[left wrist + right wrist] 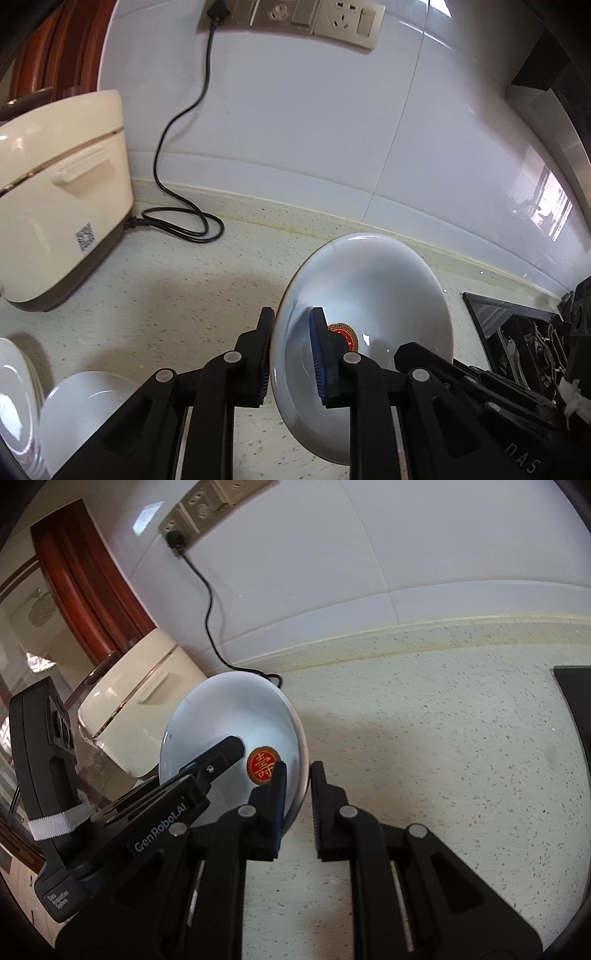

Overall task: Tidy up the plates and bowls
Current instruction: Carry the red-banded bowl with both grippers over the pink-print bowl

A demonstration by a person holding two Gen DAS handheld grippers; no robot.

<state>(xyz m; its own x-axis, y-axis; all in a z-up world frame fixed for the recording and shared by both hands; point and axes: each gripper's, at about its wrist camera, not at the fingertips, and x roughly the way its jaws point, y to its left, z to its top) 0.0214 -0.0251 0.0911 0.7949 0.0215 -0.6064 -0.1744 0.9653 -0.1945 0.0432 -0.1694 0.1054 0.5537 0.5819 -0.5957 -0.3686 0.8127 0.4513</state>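
Both grippers grip one white bowl (369, 295) by its rim, holding it tilted on edge above the speckled table (184, 295).

In the left wrist view the bowl fills the lower centre-right of the frame, its hollow facing right. The left gripper (291, 354) has its jaws narrow and clamped on the rim: one finger lies against the outside of the bowl, and the other, with a blue pad (318, 358), lies inside. A red and gold medallion (341, 336) shows on the bowl's bottom, just right of the blue pad. The right gripper (424, 365) reaches in from the lower right.

In the right wrist view the same bowl sits centre-left, with the medallion facing the camera. The right gripper (297, 801) pinches the rim at the bowl's right edge, jaws narrow, one finger inside the bowl and the other outside. The left gripper enters from the lower left, with one finger lying across the bowl's inside.

At the lower left of the left wrist view, more white bowls (85, 406) and plates (14, 398) stand on the table. A cream rice cooker (62, 192) stands at the left, and its black cord (177, 122) runs up to a wall socket (295, 16). A dark cooktop (509, 317) lies at the right edge.
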